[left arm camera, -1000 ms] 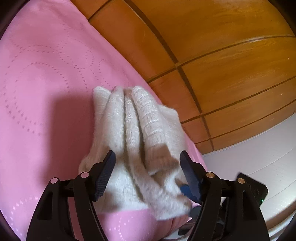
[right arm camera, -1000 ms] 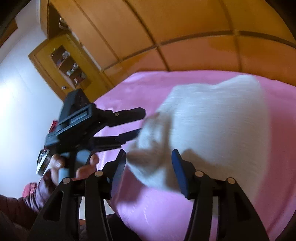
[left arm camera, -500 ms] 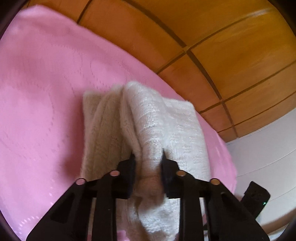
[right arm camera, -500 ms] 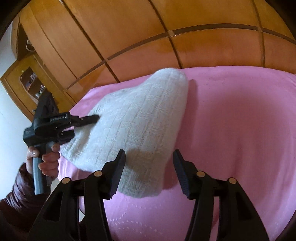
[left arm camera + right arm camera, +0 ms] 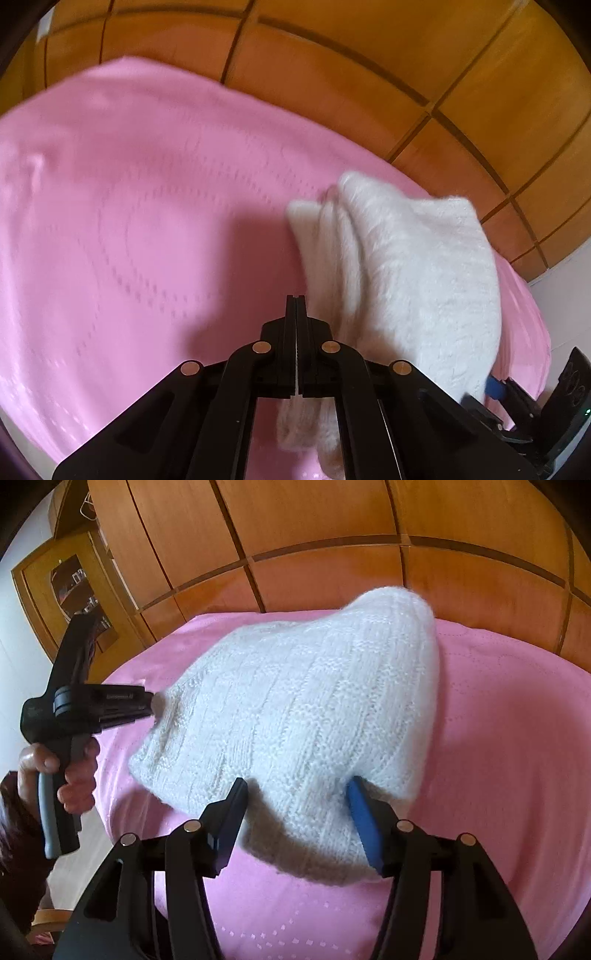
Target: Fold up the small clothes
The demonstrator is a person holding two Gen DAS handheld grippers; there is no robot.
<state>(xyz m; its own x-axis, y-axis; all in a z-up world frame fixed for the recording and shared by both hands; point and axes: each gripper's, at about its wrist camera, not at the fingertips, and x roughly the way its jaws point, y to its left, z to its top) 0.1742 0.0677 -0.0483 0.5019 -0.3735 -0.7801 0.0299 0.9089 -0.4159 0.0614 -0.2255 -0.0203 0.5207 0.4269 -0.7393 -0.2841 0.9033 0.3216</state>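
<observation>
The left hand-held gripper [image 5: 296, 300] has just closed fully, apparently empty, beside the white garment [image 5: 314, 709], while the right hand-held gripper [image 5: 297, 782] has just been opening wider around its edge, so folding probably needs a new grip.

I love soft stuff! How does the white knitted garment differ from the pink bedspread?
The white knitted garment is ribbed and bunched up; the pink bedspread is smooth, with dotted patterns, and spread flat. The garment is smaller than the bedspread under it. Both are cloth.

Pink bedspread [image 5: 509, 760], white knit garment [image 5: 303, 716] on it
</observation>
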